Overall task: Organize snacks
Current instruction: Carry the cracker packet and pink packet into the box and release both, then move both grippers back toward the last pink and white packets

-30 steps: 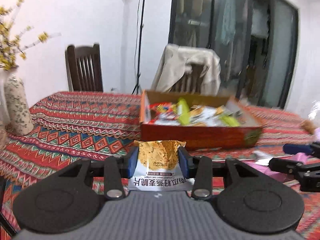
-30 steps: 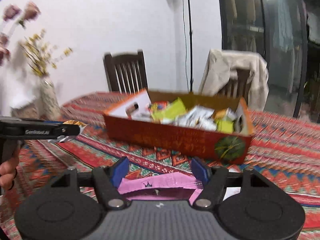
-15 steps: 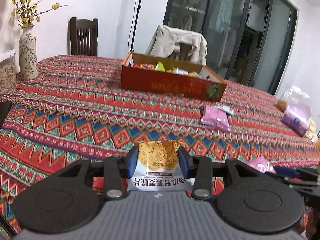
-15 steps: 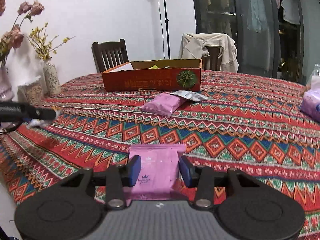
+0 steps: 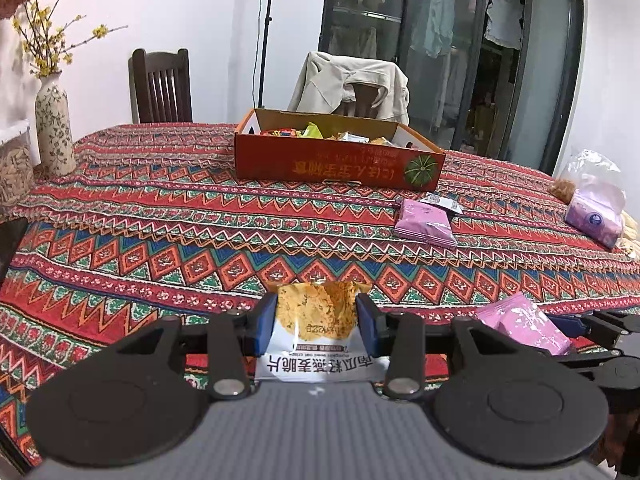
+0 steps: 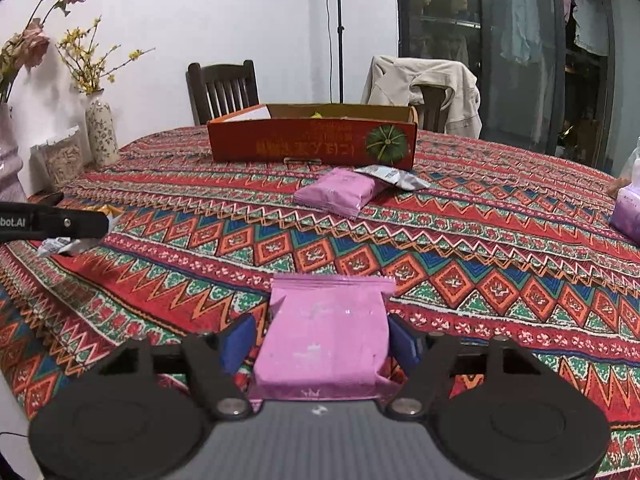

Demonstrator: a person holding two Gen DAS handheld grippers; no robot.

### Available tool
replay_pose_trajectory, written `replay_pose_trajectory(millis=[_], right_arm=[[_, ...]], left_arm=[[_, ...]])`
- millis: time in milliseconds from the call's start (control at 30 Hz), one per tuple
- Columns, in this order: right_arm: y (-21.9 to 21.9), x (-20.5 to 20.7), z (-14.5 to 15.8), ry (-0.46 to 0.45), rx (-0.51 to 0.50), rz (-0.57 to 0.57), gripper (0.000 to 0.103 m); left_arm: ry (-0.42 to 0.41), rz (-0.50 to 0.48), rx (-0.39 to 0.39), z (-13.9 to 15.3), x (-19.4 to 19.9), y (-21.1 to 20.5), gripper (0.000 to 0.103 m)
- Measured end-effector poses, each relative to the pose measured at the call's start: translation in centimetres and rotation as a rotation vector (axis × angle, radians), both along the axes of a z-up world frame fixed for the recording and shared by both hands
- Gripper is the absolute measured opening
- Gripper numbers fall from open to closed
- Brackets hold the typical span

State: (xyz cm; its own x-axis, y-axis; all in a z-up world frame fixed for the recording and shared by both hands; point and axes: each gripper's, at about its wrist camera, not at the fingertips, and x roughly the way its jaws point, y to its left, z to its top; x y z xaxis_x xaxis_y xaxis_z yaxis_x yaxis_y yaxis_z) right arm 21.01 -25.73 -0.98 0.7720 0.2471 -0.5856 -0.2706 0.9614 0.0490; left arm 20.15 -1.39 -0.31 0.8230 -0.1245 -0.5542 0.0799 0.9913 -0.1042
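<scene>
Left gripper [image 5: 316, 314]: pads pinching oat crisp packet [image 5: 320, 364] at both side edges, packet low over tablecloth [image 5: 160, 240].

Right gripper [image 6: 320, 338]: jaws have just been opening. Pink packet [image 6: 324, 332] between them, gap visible at left pad, so no grip. Packet appears to rest on cloth.

Snack box [image 5: 336, 164] well ahead; second pink packet [image 5: 426, 222] and silver packet [image 5: 444, 202] just before it.

Judged step: release. Advice: draw right gripper straight back, no dragging. Lower left packet flat before spreading.
</scene>
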Motion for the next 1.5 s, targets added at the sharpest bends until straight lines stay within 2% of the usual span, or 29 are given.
replay_pose_trajectory(millis=[100,267,333,467,567,633,733,800,900,1033,1067,1100,1200,1267,1500], right_arm=[[0.0,0.1,0.1,0.000,-0.016,0.004,0.061],[-0.4,0.7,0.5,0.001,0.005,0.001,0.061],[-0.8,1.2,1.3,-0.004,0.029,0.005,0.061],[-1.8,4.1,4.2,-0.041,0.080,0.037,0.061],[-2.6,8.9,6.8,-0.059,0.149,0.101,0.061],[-2.4,13.0,8.3,-0.082,0.147,0.120,0.061],[-1.5,20.2,9.9,-0.100,0.127,0.103,0.061],[-1.1,25.8,10.4,-0.063,0.185,0.099,0.061],[-0.3,33.7,9.9,0.019,0.239,0.070,0.061],[1.5,41.8,7.4,0.103,0.203,-0.021,0.061],[1.8,43.5,6.6,0.127,0.201,-0.050,0.062],[2.0,44.9,5.8,0.147,0.194,-0.081,0.063],[2.6,47.5,4.4,0.208,0.190,-0.140,0.067],[3.0,47.7,4.4,0.195,0.193,-0.126,0.068],[2.5,46.4,6.5,0.164,0.201,-0.122,0.070]], left_arm=[[0.005,-0.005,-0.009,-0.2,0.7,0.1,0.043],[0.004,-0.018,-0.028,0.2,2.8,0.9,0.043],[-0.007,-0.039,-0.038,1.0,4.5,1.5,0.043],[-0.053,-0.097,-0.079,3.7,10.3,3.0,0.043],[-0.095,-0.115,-0.058,5.6,16.2,3.4,0.043],[-0.107,-0.129,-0.043,6.4,20.4,3.6,0.043],[-0.080,-0.120,-0.033,6.8,27.3,3.7,0.043],[-0.059,-0.117,-0.018,6.4,31.8,3.6,0.043],[-0.010,-0.074,0.005,5.2,38.3,3.6,0.043],[0.050,-0.008,-0.005,3.0,45.2,3.9,0.045],[0.072,0.005,-0.026,2.4,46.6,4.2,0.048],[0.098,0.023,-0.048,2.0,47.8,4.6,0.055],[0.124,0.046,-0.071,1.5,49.1,5.3,0.062],[0.104,0.026,-0.083,1.9,48.6,5.4,0.068],[0.089,0.015,-0.043,4.2,45.4,5.2,0.069]])
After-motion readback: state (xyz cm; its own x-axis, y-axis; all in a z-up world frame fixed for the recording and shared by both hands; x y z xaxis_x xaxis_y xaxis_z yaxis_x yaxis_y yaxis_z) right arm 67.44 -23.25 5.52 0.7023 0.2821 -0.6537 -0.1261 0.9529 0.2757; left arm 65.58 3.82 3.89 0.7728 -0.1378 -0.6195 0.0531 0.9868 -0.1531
